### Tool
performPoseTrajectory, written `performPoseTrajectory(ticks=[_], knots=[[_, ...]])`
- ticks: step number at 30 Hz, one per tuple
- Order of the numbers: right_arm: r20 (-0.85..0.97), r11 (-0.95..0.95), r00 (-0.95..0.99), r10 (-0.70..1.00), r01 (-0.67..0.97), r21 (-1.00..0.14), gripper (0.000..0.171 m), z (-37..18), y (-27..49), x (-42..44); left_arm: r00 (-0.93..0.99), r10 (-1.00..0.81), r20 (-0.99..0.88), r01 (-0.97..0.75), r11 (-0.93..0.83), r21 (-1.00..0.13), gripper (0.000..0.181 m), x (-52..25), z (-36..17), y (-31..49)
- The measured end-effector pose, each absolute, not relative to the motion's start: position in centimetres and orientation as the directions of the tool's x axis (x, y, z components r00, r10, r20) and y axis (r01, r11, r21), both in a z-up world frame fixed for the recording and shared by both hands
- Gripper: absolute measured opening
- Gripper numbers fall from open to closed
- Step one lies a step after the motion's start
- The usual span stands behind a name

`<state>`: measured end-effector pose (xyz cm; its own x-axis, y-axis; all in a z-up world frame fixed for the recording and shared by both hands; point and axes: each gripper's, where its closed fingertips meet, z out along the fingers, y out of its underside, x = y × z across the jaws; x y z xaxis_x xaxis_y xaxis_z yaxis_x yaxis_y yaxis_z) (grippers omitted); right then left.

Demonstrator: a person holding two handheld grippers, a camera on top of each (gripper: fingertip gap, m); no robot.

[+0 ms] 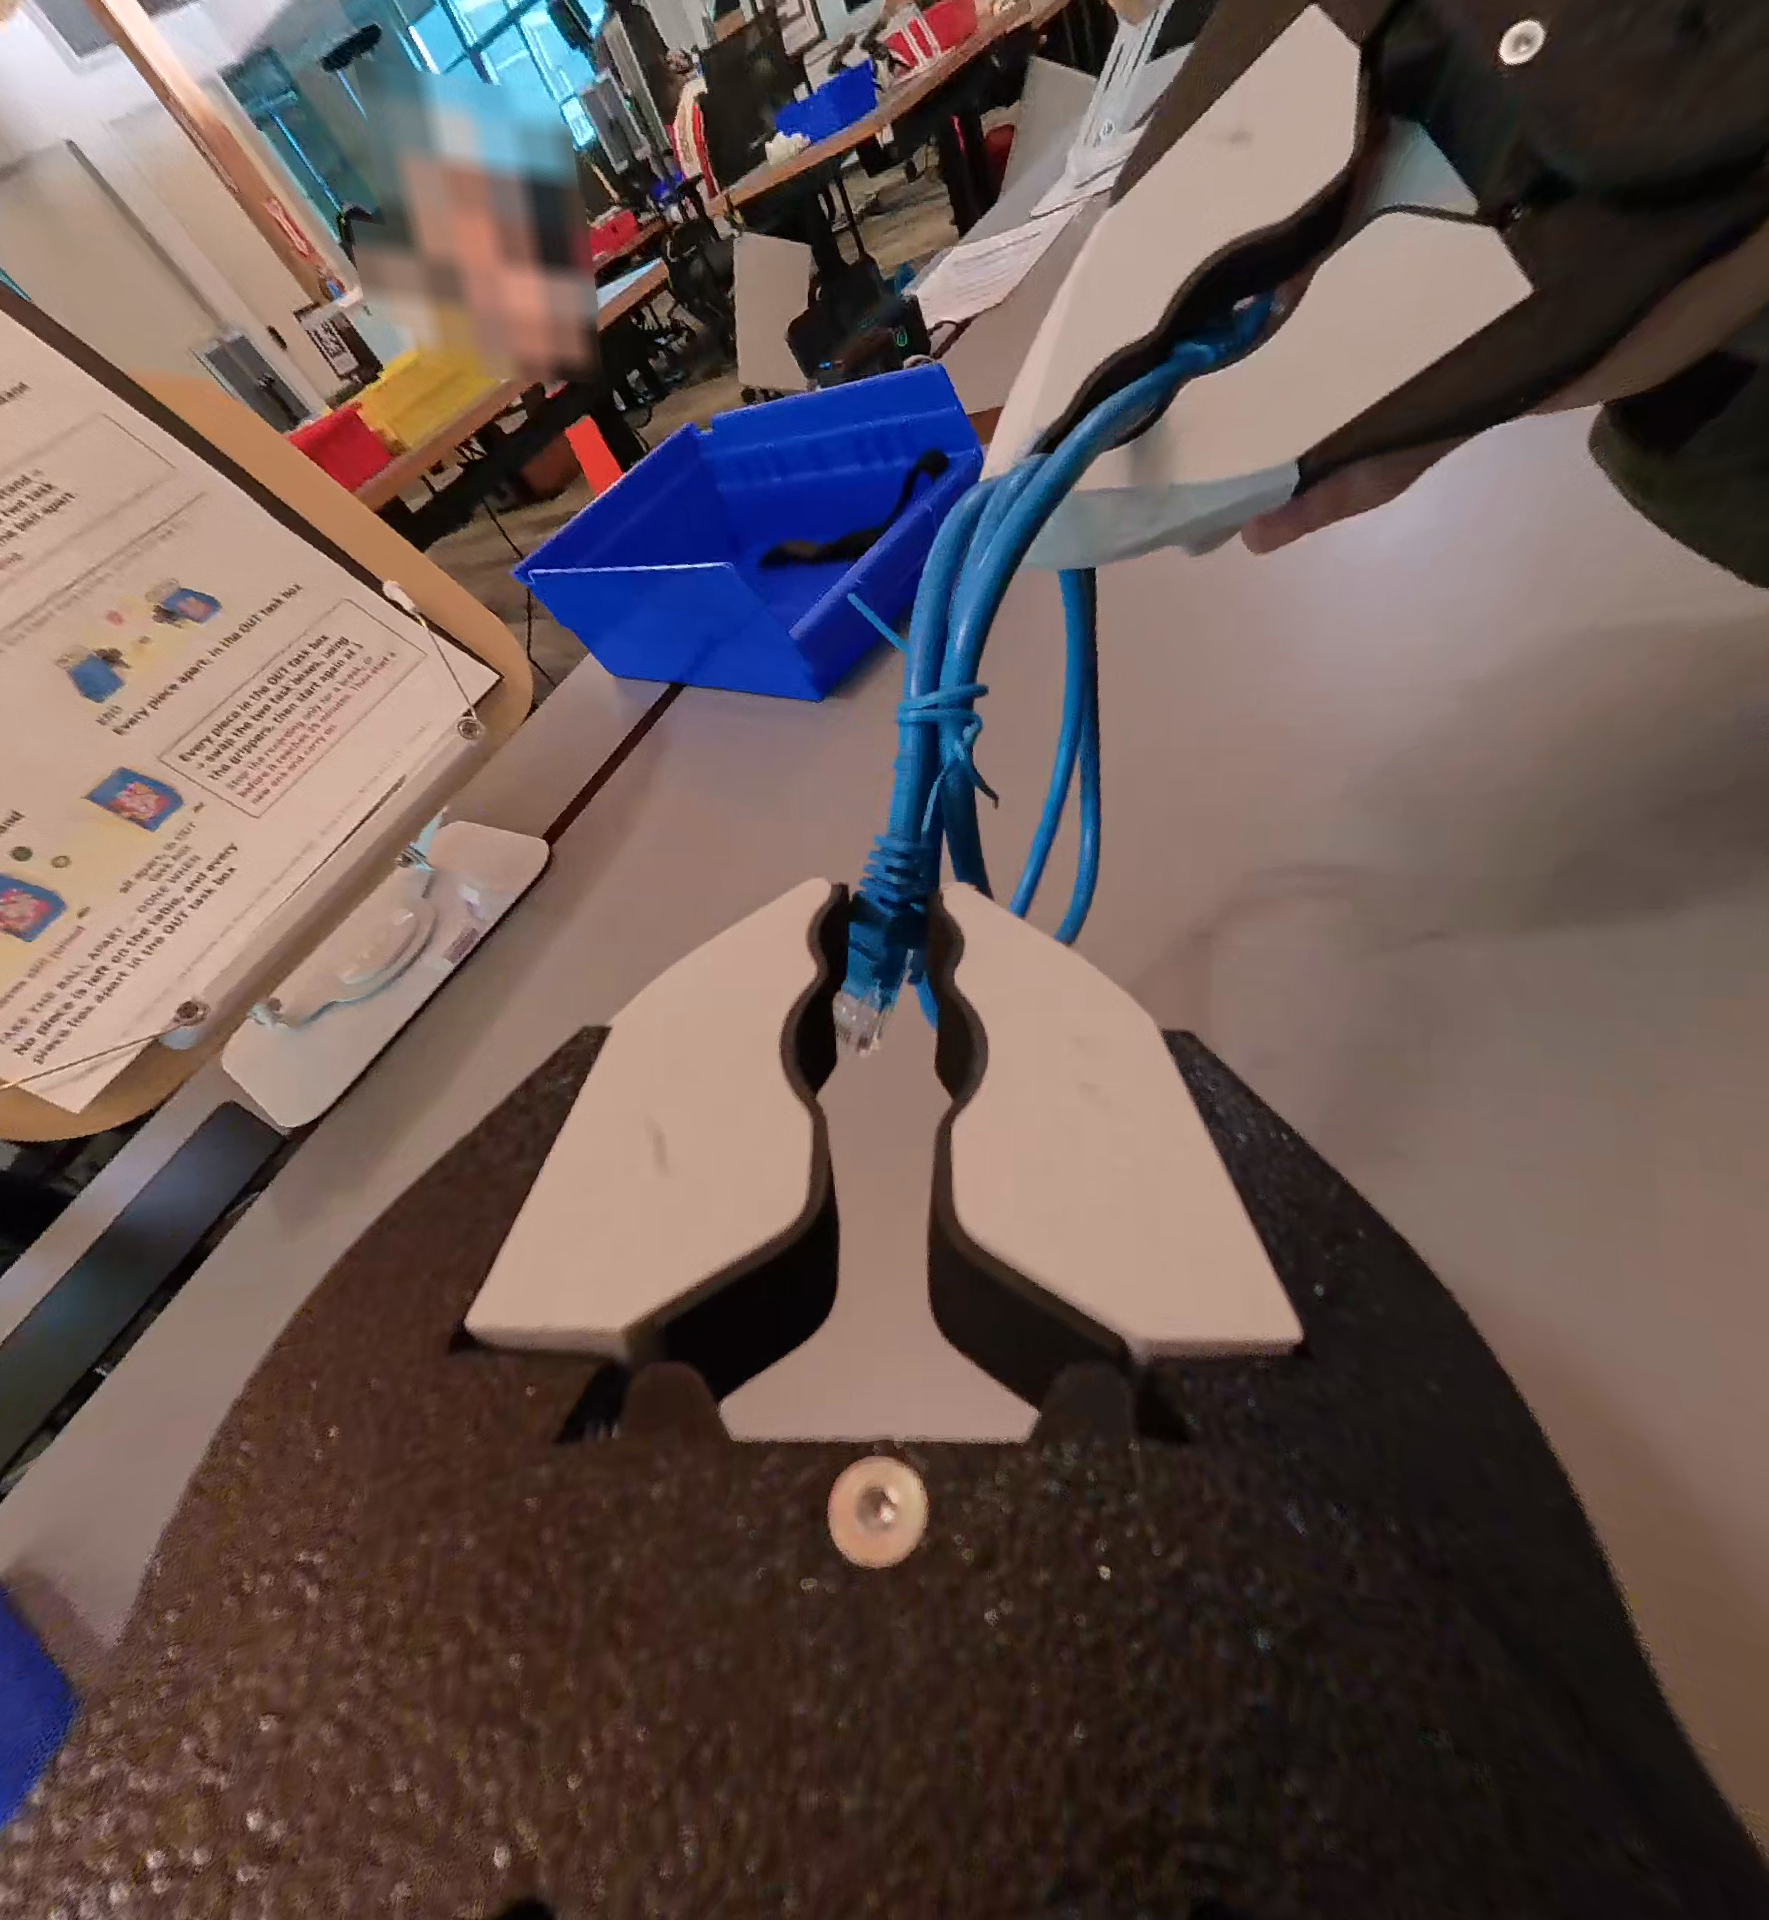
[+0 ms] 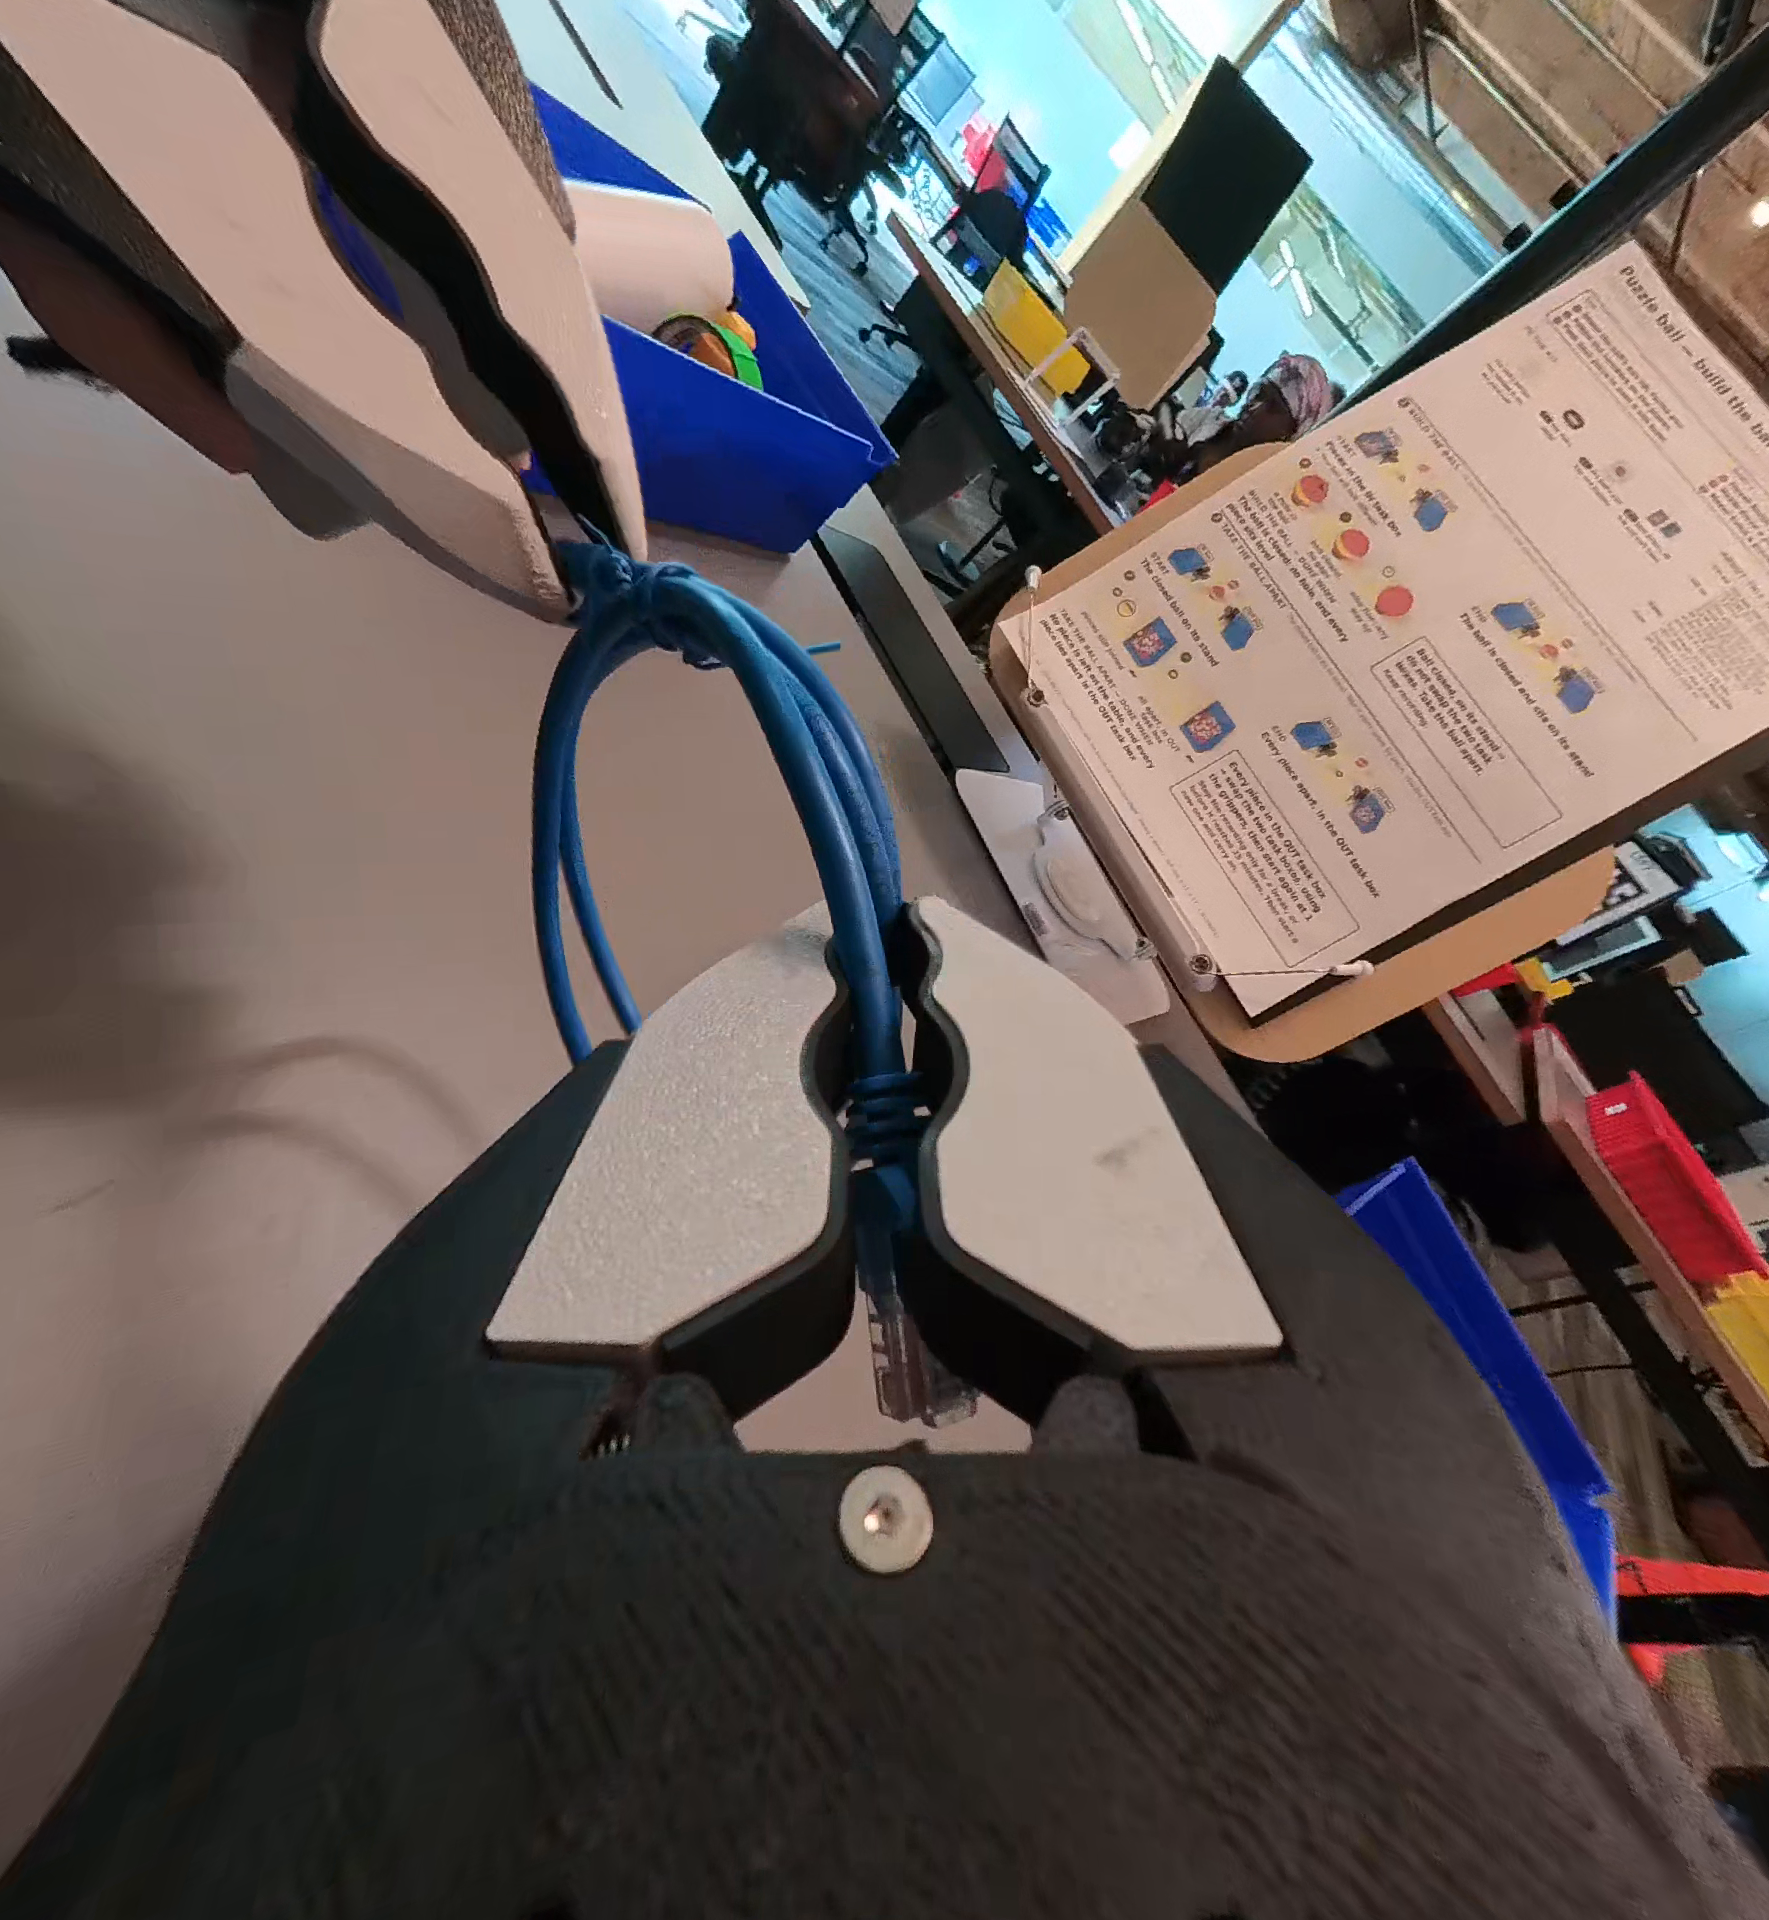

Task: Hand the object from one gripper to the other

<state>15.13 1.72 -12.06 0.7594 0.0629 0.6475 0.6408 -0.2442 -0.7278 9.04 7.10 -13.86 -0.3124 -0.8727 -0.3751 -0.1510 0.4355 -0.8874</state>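
A coiled blue network cable (image 1: 947,623), bound with a tie, hangs in the air between both grippers above the grey table (image 1: 1431,831). My left gripper (image 1: 885,914) is closed on one plug end of it, with the clear plug tip between the fingers. My right gripper (image 1: 1051,447) comes in from the upper right, shut on the other end of the bundle. In the right wrist view the right gripper (image 2: 875,925) pinches the cable (image 2: 828,748) at its plug boot. The left gripper (image 2: 589,540) holds it right by the tie.
A blue bin (image 1: 714,613) with a black item inside stands at the table's far edge. An instruction board (image 1: 184,727) leans on a stand at left; it also shows in the right wrist view (image 2: 1431,675). Another blue bin (image 2: 734,436) holds a white roll. The tips of one gripper are about 9 cm away from the tips of the other.
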Motion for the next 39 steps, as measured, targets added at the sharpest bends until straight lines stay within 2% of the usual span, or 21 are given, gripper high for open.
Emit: performPoseTrajectory(ticks=[1,4,6,8,11,14,17,20,25,31,35,39], knots=[[0.637,-0.240,0.768,0.060,0.631,-0.738,0.006,-12.1,1.7,15.2,-0.305,-0.883,-0.357,-0.139,0.412,-0.901,0.013,9.2,-13.6,7.2],[0.581,-0.159,0.812,0.046,0.580,-0.799,0.022,-11.5,1.6,15.1,-0.273,-0.910,-0.311,-0.080,0.344,-0.936,0.013,9.3,-12.6,7.7],[0.490,-0.064,0.870,0.055,0.493,-0.868,0.033,-10.1,1.2,14.6,-0.227,-0.929,-0.291,-0.040,0.308,-0.951,0.013,9.3,-11.8,8.6],[0.378,0.035,0.921,0.099,0.376,-0.926,0.051,-8.4,0.4,14.1,-0.187,-0.952,-0.244,0.017,0.245,-0.969,0.012,9.1,-10.8,9.5],[0.241,0.155,0.964,0.115,0.222,-0.963,0.073,-6.4,-0.9,14.9,-0.164,-0.981,-0.106,0.091,0.092,-0.992,0.012,8.8,-9.5,10.7],[0.093,0.189,0.979,0.183,0.058,-0.980,0.092,-6.6,-1.4,15.9,-0.187,-0.978,0.095,0.159,-0.126,-0.979,0.012,8.4,-8.4,11.8],[-0.114,0.172,0.975,0.190,-0.147,-0.974,0.089,-8.9,0.2,17.4,-0.285,-0.914,0.288,0.209,-0.352,-0.912,0.012,8.0,-7.3,12.1],[-0.300,0.159,0.919,0.255,-0.346,-0.925,0.082,-10.8,2.7,16.3,-0.343,-0.849,0.402,0.233,-0.492,-0.839,0.012,7.9,-7.0,12.5],[-0.412,0.161,0.820,0.397,-0.504,-0.849,0.052,-11.3,4.5,12.7,-0.387,-0.776,0.498,0.243,-0.607,-0.756,0.011,7.8,-6.9,12.8],[-0.427,0.223,0.815,0.393,-0.535,-0.815,0.034,-11.7,5.2,11.7,-0.404,-0.723,0.561,0.218,-0.671,-0.708,0.011,8.3,-7.3,12.3],[-0.394,0.291,0.852,0.344,-0.496,-0.818,0.010,-11.3,5.0,12.3,-0.404,-0.720,0.565,0.198,-0.671,-0.714,0.011,8.7,-7.6,11.5],[-0.355,0.253,0.870,0.343,-0.449,-0.857,0.007,-11.1,4.5,12.9,-0.377,-0.744,0.551,0.186,-0.643,-0.743,0.011,9.0,-8.2,11.3]])
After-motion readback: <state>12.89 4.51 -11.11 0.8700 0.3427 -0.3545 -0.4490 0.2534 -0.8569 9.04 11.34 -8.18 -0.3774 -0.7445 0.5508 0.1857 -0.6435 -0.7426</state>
